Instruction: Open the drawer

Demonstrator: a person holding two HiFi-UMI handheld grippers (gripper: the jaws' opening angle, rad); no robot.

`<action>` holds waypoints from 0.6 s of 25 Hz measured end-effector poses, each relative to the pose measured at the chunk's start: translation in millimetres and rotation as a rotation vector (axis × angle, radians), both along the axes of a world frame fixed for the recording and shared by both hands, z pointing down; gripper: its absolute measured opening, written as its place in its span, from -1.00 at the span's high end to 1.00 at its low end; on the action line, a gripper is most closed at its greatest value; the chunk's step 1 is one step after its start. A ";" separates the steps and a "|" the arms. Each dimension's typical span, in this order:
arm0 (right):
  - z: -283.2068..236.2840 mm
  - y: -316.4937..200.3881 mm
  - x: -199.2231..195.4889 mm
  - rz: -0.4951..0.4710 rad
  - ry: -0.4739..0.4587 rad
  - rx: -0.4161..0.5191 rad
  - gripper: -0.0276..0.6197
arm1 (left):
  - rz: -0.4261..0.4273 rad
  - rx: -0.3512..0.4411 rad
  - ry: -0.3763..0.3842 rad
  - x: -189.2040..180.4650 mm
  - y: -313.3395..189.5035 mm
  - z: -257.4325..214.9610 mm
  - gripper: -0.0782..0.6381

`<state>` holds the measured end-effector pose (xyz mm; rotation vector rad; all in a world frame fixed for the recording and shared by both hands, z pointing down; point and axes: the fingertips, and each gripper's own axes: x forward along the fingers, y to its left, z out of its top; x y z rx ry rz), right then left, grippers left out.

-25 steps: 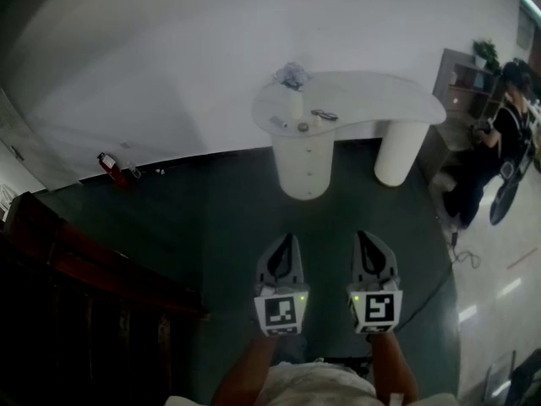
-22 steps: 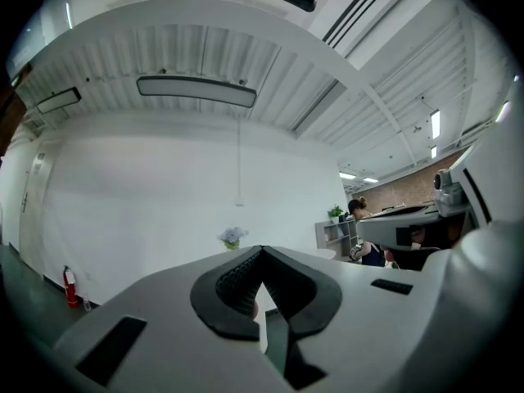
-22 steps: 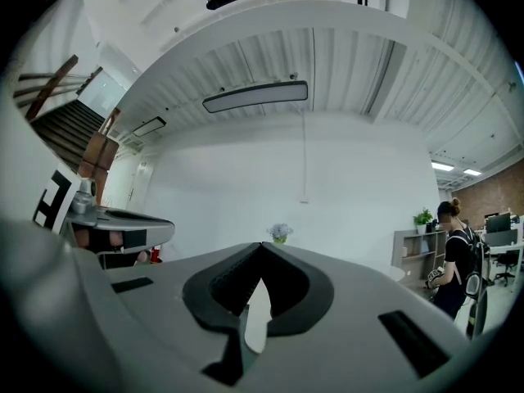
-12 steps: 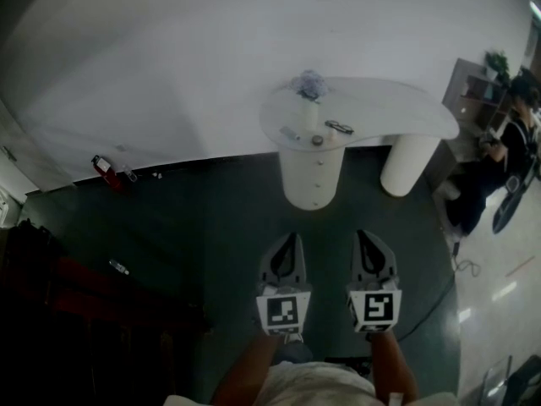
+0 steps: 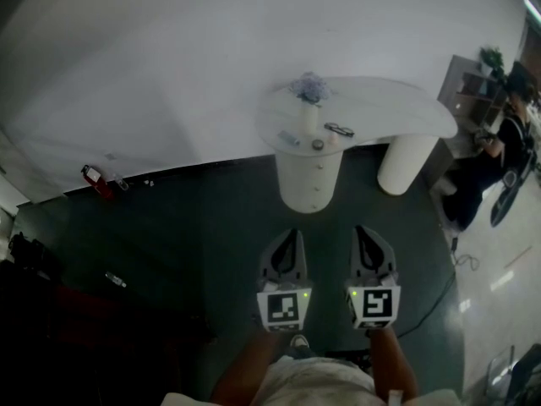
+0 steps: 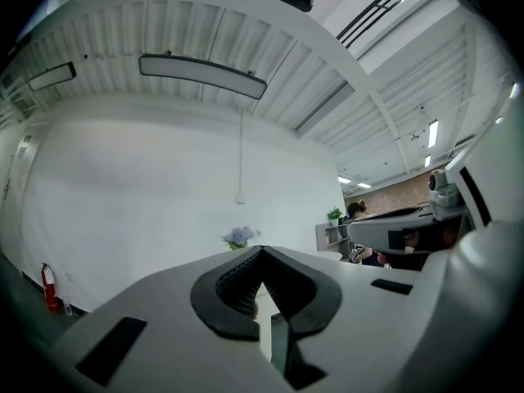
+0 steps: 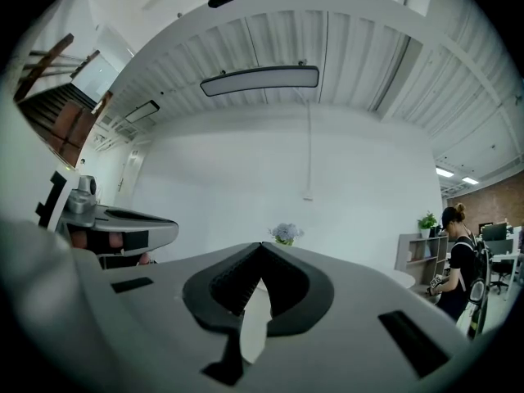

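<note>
Facing 1 table (image 5: pixel 397 108), 2 grippers, left gripper (image 5: pixel 292 233) and right gripper (image 5: pixel 362 229), jaws together.

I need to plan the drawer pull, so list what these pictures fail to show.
- drawers: in the head view, too far and small to show handles. In both gripper views, mostly hidden behind the shut left gripper and right gripper. Only the flowers show above.
- small things on the desk: head view, too small to name.
- Lower left of the head view: too dark to make out.
</note>
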<state>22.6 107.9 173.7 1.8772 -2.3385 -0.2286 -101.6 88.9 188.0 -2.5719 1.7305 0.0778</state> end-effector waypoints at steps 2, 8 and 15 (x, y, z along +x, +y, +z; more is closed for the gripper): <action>-0.6 -4.1 -1.4 0.005 -0.007 -0.002 0.90 | 0.009 0.003 -0.002 1.2 -4.8 -0.9 0.77; 5.6 -17.6 0.5 0.002 -0.012 -0.005 0.90 | 0.014 -0.009 0.017 7.2 -17.9 3.9 0.77; 14.2 -54.6 14.9 -0.014 -0.034 -0.011 0.90 | 0.003 -0.008 -0.018 25.9 -52.7 12.6 0.77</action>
